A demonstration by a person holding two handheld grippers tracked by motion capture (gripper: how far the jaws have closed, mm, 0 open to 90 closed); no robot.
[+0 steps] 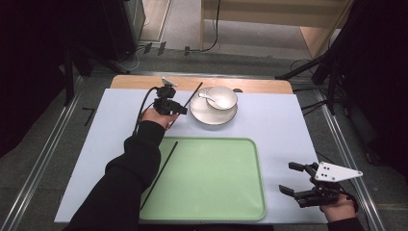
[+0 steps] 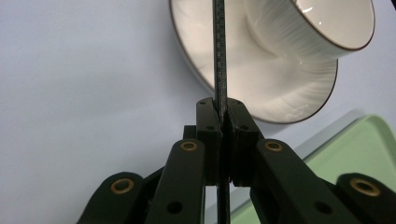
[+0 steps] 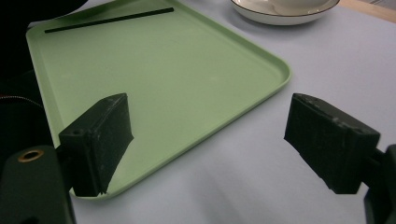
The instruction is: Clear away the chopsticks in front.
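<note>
left gripper (image 1: 179,109): jaws clamped on a black chopstick (image 2: 219,56), far left of table, just left of the plate (image 1: 198,114) carrying the bowl (image 1: 222,98) | right gripper (image 1: 291,178): jaws wide, holding nothing, near right | second chopstick (image 1: 159,174): lying on green tray (image 1: 216,178), left edge

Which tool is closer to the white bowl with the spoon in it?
Left. The left tool, shut on a thin black stick, is right beside the bowl and its plate. The right tool sits open far off, past the green tray's right edge.
</note>
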